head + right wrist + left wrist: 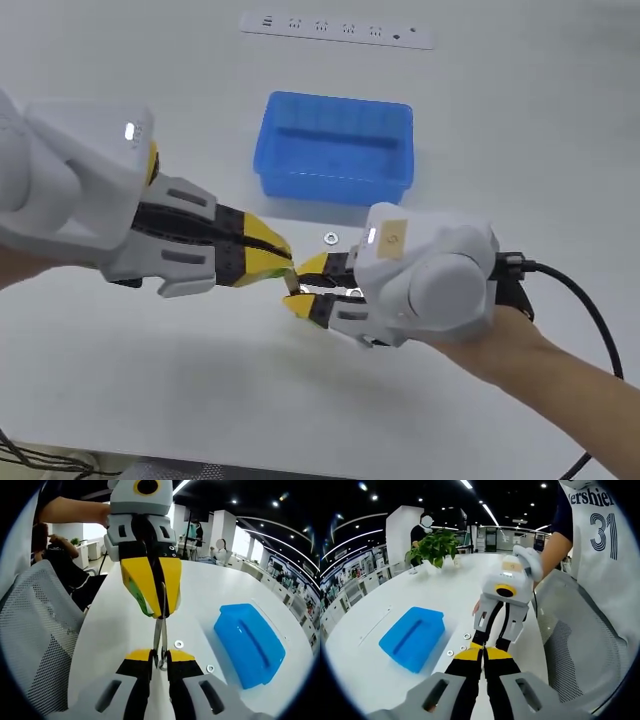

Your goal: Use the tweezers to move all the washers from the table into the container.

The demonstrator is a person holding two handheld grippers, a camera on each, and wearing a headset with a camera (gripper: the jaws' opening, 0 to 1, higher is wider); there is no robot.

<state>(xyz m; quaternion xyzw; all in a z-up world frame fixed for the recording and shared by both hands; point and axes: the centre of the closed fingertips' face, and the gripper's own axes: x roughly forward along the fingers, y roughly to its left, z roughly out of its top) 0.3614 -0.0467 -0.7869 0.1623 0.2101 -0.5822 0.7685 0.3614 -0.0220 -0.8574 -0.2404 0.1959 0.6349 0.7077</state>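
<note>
Though small in head view, tweezers (pixel 160 630) plain in right gripper view.

container (pixel 335 150) sits on the table (pixel 520 120), with the power strip (pixel 338 29) behind it toward the far edge. washers (pixel 331 238) lie loose on the table just in front of the container, between it and the two grippers. left gripper (pixel 286 256) points in from the left and right gripper (pixel 296 285) from the right, tip to tip, tweezers (pixel 160 652) running from one pair of jaws into the other.
</note>
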